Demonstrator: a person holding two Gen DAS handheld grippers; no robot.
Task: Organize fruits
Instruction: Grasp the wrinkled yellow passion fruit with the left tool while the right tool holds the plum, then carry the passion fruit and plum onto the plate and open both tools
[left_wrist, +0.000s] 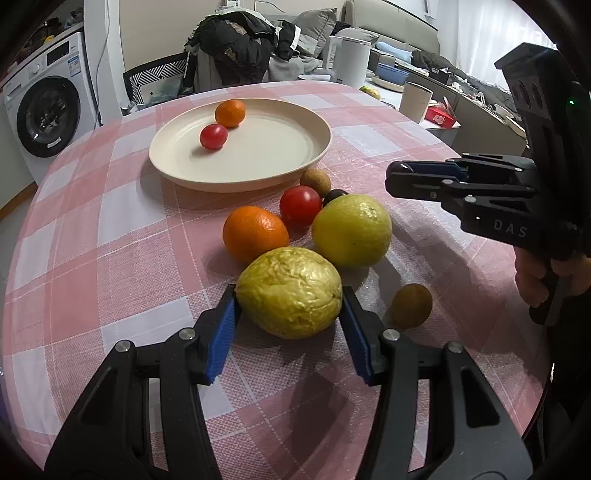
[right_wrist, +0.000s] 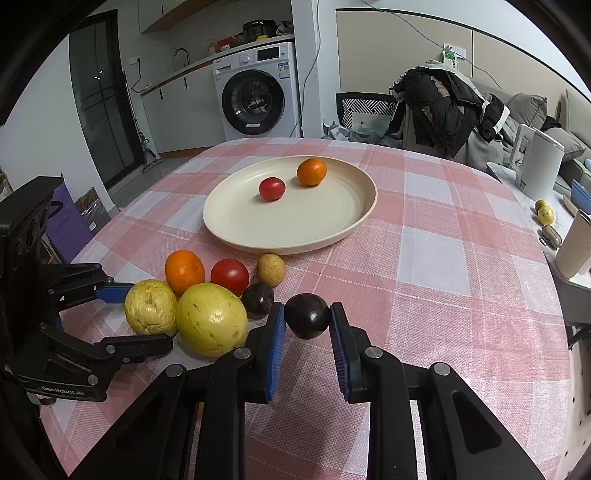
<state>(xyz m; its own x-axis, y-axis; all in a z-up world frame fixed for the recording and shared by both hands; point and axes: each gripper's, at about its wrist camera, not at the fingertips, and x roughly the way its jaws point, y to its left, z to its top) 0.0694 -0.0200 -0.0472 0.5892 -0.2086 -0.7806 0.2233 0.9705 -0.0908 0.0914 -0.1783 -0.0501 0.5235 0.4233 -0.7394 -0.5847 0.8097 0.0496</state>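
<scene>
A cream plate (left_wrist: 295, 162) (right_wrist: 343, 229) holds a small orange (left_wrist: 230, 113) (right_wrist: 312, 171) and a red tomato (left_wrist: 213, 136) (right_wrist: 272, 188). In front of it lie an orange (left_wrist: 255, 232), a tomato (left_wrist: 300, 206), a smooth yellow guava (left_wrist: 351, 229) (right_wrist: 211, 319), two brown longans (left_wrist: 315, 181) (left_wrist: 411, 305) and a dark plum (right_wrist: 257, 300). My left gripper (left_wrist: 290, 306) is shut on a wrinkled yellow guava (left_wrist: 289, 291) (right_wrist: 150, 307) on the cloth. My right gripper (right_wrist: 307, 321) is shut on a dark plum (right_wrist: 307, 316); it also shows in the left wrist view (left_wrist: 402, 177).
The round table has a pink checked cloth (right_wrist: 443, 295). A chair with black clothes (right_wrist: 443, 99) stands behind it. A white kettle (right_wrist: 539, 166) and a cup (right_wrist: 574, 247) stand on a side table at the right. A washing machine (right_wrist: 255, 92) is at the back.
</scene>
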